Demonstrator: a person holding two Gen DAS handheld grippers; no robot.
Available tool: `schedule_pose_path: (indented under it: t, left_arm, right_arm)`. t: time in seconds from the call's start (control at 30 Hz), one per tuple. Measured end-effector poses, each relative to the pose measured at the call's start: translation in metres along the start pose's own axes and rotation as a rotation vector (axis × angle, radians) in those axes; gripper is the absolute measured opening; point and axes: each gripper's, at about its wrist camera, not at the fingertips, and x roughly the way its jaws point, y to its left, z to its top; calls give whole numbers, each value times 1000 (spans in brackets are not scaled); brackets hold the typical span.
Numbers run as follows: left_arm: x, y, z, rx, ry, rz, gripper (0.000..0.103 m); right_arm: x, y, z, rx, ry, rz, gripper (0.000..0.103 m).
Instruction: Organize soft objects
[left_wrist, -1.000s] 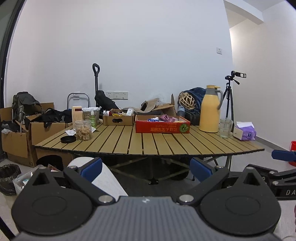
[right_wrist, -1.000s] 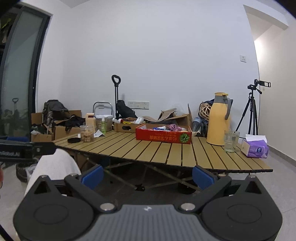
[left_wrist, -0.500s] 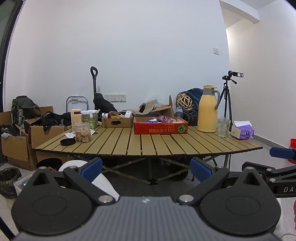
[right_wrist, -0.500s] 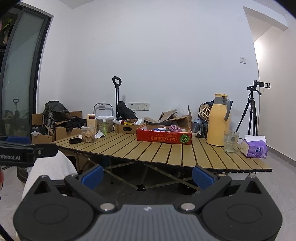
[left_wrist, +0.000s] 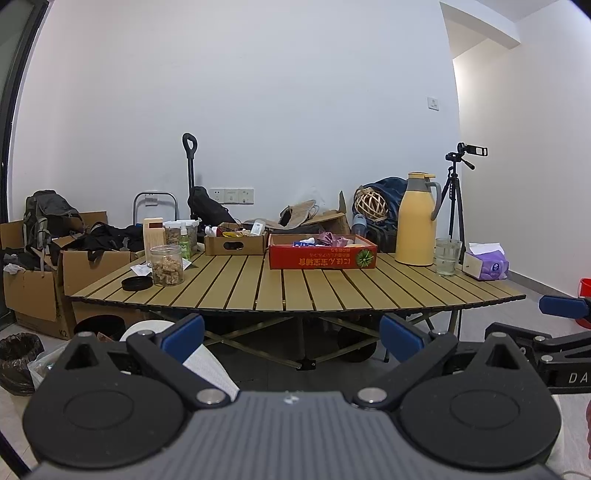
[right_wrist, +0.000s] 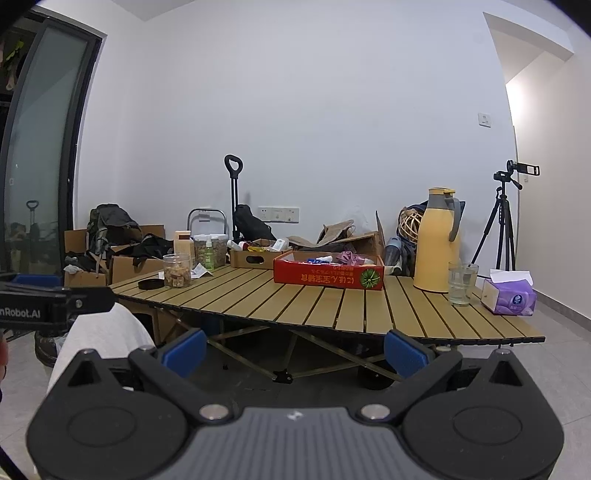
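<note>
Holding both grippers, left (left_wrist: 291, 334) and right (right_wrist: 294, 346), wide and empty, I am facing the red box (left_wrist: 322, 255) holding purple cloth (left_wrist: 331, 238).

"nRobot.AI" on left tool (right_wrist: 55, 308); "K2" on cardboard box (left_wrist: 37, 295).

On the worktop (left_wrist: 295, 291), the fruit box (left_wrist: 322, 255) sits at the middle rear. The thermos (left_wrist: 415, 218), glass (left_wrist: 447, 257) and tissue pack (left_wrist: 487, 264) stand to its right. The jar (left_wrist: 167, 265) and lid (left_wrist: 136, 283) lie far left. A tripod (left_wrist: 458, 195) stands behind the glass.
</note>
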Motion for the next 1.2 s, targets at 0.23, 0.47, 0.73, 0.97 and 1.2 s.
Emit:
schedule_pose_path:
  t: [0.23, 0.47, 0.73, 0.97, 1.2]
  left_arm:
    - [-1, 0, 0, 0, -2, 1, 103]
    - [-1, 0, 0, 0, -2, 1, 103]
    - [-1, 0, 0, 0, -2, 0, 103]
    - [-1, 1, 0, 0, -2, 0, 103]
    - [-1, 1, 0, 0, -1, 0, 103]
  right_arm:
    - [0, 1, -1, 1, -1, 6, 103]
    - [0, 1, 0, 0, -5, 6, 103]
    - [0, 2, -1, 0, -4, 8, 103]
    - [0, 2, -1, 0, -5, 9, 103]
    - [-1, 0, -1, 0, -5, 12, 103]
